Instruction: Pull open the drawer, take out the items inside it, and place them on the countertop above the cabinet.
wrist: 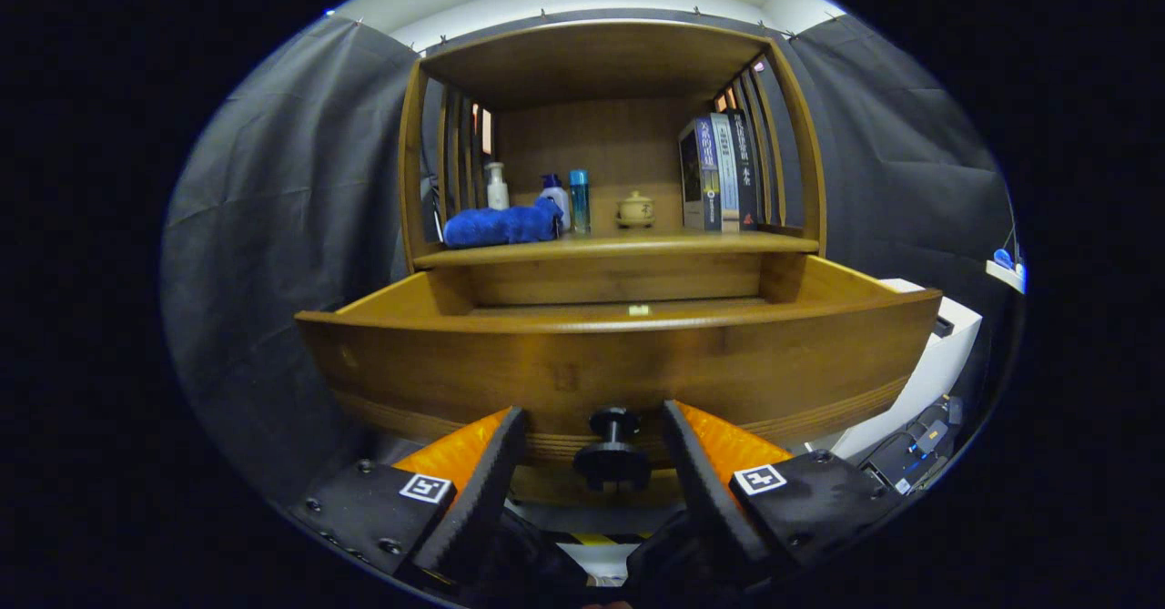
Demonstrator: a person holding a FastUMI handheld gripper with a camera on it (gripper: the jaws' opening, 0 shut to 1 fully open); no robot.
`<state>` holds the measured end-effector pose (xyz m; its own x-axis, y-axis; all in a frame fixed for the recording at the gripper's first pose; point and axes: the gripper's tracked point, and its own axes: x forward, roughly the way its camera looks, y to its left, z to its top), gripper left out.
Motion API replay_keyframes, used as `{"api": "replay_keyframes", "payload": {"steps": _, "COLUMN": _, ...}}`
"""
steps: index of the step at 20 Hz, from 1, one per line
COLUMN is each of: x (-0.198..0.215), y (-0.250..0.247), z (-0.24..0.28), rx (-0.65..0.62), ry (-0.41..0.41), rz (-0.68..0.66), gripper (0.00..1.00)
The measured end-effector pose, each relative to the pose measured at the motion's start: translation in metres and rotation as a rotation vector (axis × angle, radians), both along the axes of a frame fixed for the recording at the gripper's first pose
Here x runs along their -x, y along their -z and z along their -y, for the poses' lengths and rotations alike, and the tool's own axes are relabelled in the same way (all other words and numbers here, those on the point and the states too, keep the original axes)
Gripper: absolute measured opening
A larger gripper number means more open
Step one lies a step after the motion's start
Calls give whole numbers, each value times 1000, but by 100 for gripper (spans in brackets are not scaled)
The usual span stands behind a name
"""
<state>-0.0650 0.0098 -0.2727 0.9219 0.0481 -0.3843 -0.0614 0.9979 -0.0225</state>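
- Your view into the drawer (619, 368) is blocked by its own front panel: you see the rim and a strip of the floor far back, with one small pale item (639, 310) lying there, too small to identify.
- The gripper (593, 429) is spread open, a finger on each side of the knob (612, 452); neither finger (487, 482) touches it, and there is a gap on both sides.
- The knob sits between the fingers, on the lower middle of the drawer front (one knob, dark, with a round disc facing you).
- The drawer stands pulled out from the cabinet (612, 136), its side walls showing on both sides.
- The countertop (655, 246) above the drawer holds, counted: one blue cloth (502, 225), three bottles (497, 187) behind and beside it, one small lidded pot (635, 209), and a row of upright books (719, 172) at the right; the exact number of books is hard to tell.
- Open room on the countertop: a bare strip along its front edge, and a gap between the pot and the books.
- To the right of the drawer a white box (937, 354) sits close to its corner, with dark gear and cables (910, 450) below it, partly cut off.
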Motion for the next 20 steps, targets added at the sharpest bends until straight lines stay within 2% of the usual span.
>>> {"api": "replay_keyframes", "payload": {"steps": 5, "x": -32, "y": -111, "z": 10, "rx": -16, "ry": 24, "rz": 184, "gripper": 97}}
{"api": "replay_keyframes", "payload": {"steps": 7, "x": -57, "y": -152, "z": 6, "rx": 9, "ry": -9, "rz": 198, "gripper": 97}}
{"api": "replay_keyframes", "payload": {"steps": 10, "x": -95, "y": -183, "z": 0, "rx": 98, "ry": -65, "rz": 172, "gripper": 97}}
{"api": "replay_keyframes", "payload": {"steps": 15, "x": -147, "y": -179, "z": -14, "rx": 120, "ry": -123, "rz": 48, "gripper": 98}}
{"api": "replay_keyframes", "payload": {"steps": 18, "x": -170, "y": -132, "z": -5, "rx": 99, "ry": -113, "rz": -111, "gripper": 98}}
{"api": "replay_keyframes", "payload": {"steps": 20, "x": -173, "y": -93, "z": 5, "rx": 92, "ry": -79, "rz": -255, "gripper": 98}}
